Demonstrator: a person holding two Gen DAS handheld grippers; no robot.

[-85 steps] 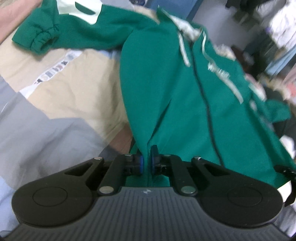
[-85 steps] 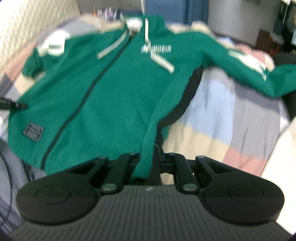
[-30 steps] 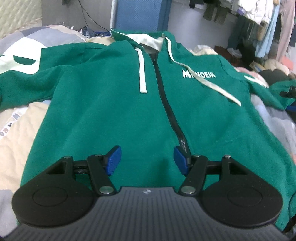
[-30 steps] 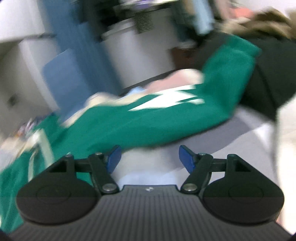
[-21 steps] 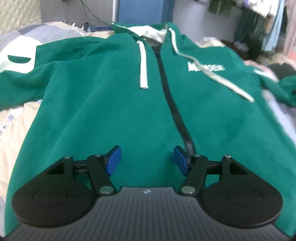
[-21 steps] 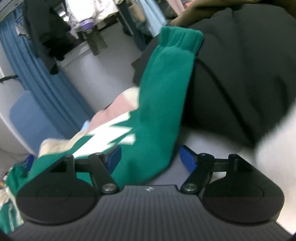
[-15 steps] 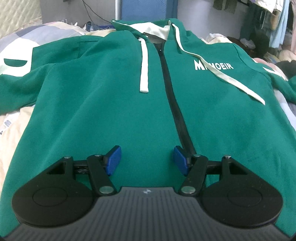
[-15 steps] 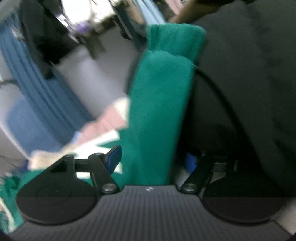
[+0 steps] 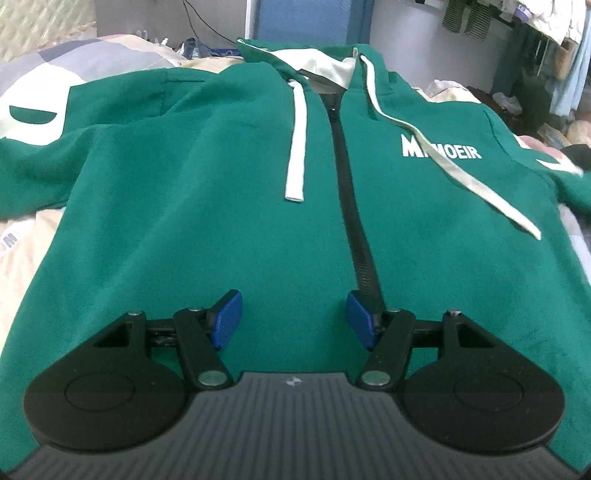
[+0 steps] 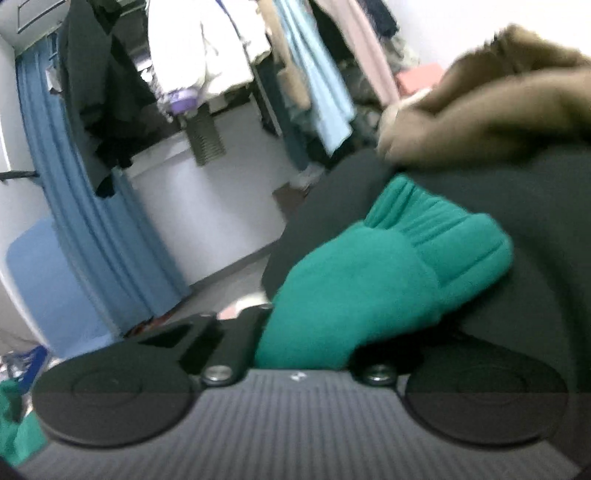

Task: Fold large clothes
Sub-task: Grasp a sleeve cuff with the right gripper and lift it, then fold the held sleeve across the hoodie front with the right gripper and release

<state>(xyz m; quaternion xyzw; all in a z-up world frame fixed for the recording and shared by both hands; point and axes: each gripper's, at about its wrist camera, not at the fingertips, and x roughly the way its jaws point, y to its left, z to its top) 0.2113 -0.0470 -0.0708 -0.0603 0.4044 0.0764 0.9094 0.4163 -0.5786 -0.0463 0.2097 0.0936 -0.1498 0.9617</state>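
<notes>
Patchwork bedspread [image 9: 92, 62]: grey, cream and beige panels, lying on a bed. Blue panel [image 9: 310, 18]: upright behind the bed. Blue curtain [image 10: 92, 206]: hanging in long folds. Hanging clothes [image 10: 207, 55]: white, black, pale blue and pink. Black garment [image 10: 546, 229]: heaped; fur-like brown trim [image 10: 498, 99] above it, blurred, possibly a hood.

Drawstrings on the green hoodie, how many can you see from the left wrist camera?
2. One drawstring hangs straight down left of the zipper; the other drawstring runs diagonally right, across the white chest lettering.
</notes>
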